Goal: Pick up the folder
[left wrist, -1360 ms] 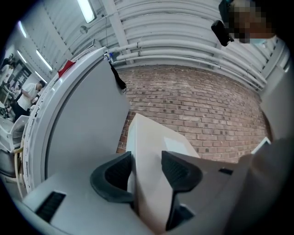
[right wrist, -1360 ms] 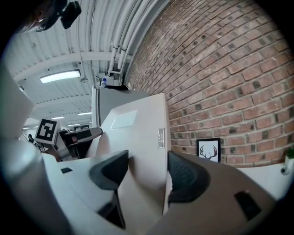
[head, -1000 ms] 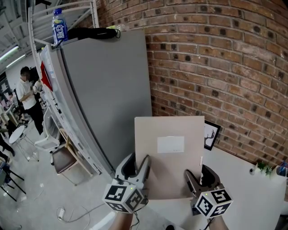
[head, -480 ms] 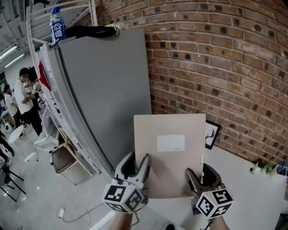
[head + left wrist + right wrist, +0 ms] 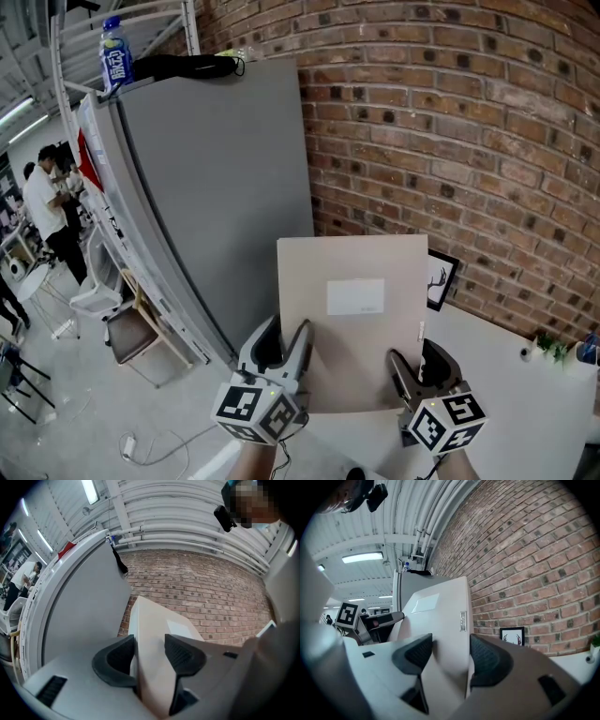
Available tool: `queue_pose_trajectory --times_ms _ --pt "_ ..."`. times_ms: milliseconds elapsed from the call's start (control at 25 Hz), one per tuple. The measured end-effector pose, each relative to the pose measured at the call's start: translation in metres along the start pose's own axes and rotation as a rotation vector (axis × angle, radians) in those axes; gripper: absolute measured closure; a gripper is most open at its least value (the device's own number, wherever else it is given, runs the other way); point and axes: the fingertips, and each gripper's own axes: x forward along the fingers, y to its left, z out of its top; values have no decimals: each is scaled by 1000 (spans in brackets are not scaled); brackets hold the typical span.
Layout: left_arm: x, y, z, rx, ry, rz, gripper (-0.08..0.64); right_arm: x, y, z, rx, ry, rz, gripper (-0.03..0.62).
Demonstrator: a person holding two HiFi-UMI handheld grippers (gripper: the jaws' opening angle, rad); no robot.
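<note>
Nothing much has shifted: your left gripper (image 5: 284, 341) and right gripper (image 5: 418, 362) stay clamped, jaws wide, on the near bottom corners of the beige cardboard folder (image 5: 354, 319), upright before the red brick wall (image 5: 450, 112) (so it's lifted, I judge).

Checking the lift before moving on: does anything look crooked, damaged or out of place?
Nothing stands out. The folder is upright and level, gripped near its bottom corners by the left gripper and right gripper, with no visible bends or tears.
</note>
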Motion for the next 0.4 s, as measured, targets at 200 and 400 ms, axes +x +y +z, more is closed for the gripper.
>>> queue_pose_trajectory --times_ms 200,400 --pt "2 0 -1 -2 1 1 360 1 -1 0 1 -3 1 337" --pt "3 -3 -1 3 -2 -2 359 1 -5 0 2 -7 0 337"
